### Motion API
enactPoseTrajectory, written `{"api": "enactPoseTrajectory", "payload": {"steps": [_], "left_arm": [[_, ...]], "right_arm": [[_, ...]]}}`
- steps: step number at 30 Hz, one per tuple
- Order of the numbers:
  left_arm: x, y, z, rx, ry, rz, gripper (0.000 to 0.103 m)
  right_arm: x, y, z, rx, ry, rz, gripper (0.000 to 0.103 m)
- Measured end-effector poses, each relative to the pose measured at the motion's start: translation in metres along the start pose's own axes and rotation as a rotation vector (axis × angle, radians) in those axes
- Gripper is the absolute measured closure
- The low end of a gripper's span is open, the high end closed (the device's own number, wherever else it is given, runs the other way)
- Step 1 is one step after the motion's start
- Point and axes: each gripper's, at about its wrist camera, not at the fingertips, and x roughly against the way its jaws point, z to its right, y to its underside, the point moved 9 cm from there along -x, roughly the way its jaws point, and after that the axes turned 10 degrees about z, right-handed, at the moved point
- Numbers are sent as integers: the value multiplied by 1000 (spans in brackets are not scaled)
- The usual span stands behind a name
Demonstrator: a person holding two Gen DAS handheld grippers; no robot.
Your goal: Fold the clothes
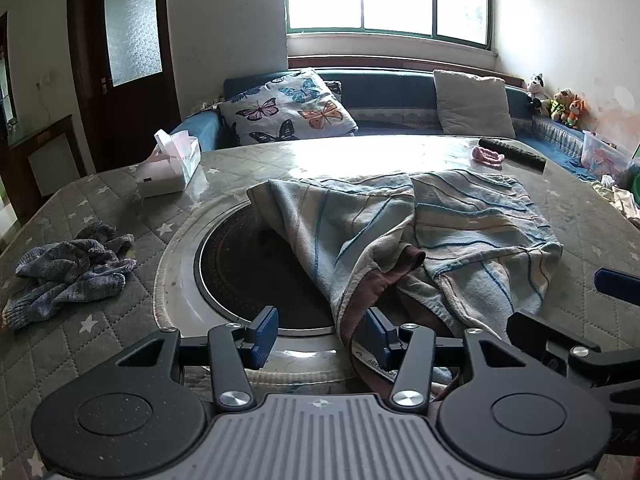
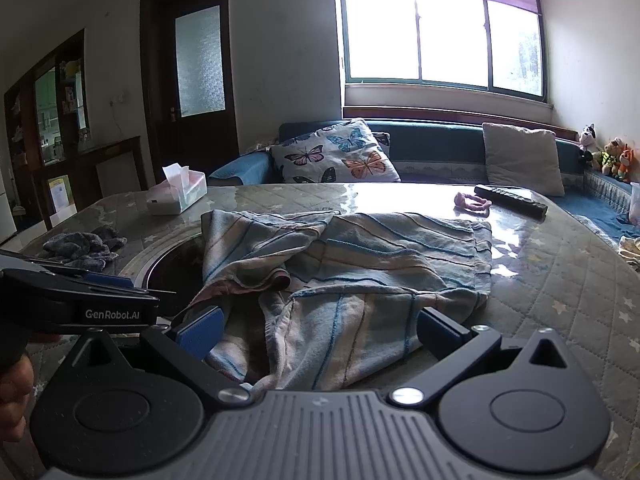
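A light blue striped garment (image 1: 460, 232) with brown trim lies rumpled on the table, partly over a round dark cooktop (image 1: 240, 268). It also shows in the right wrist view (image 2: 360, 272). My left gripper (image 1: 322, 332) is open at the garment's near left edge, the brown hem lying between its blue pads. My right gripper (image 2: 320, 332) is open, its pads on either side of the garment's near edge. The left gripper's body (image 2: 80, 300) shows at the left of the right wrist view, the right one's (image 1: 580, 340) at the right of the left wrist view.
Grey knit gloves (image 1: 72, 272) lie at the table's left. A tissue box (image 1: 168, 168) stands at the far left. A remote (image 1: 512, 152) and a pink hair tie (image 1: 488, 156) lie at the far right. A sofa with cushions (image 1: 288, 108) is behind.
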Motion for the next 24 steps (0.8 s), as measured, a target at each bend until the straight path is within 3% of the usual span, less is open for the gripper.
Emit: {"api": "enactPoseTrajectory", "payload": {"steps": [5, 8, 24], "left_arm": [[11, -1, 0, 21, 17, 30, 52], [-2, -1, 3, 3, 18, -19, 52], [-20, 3, -1, 4, -7, -69, 52]], "right_arm": [[-1, -1, 2, 2, 0, -2, 0], [0, -1, 2, 4, 7, -2, 0], [-13, 4, 5, -2, 4, -54, 0]]}}
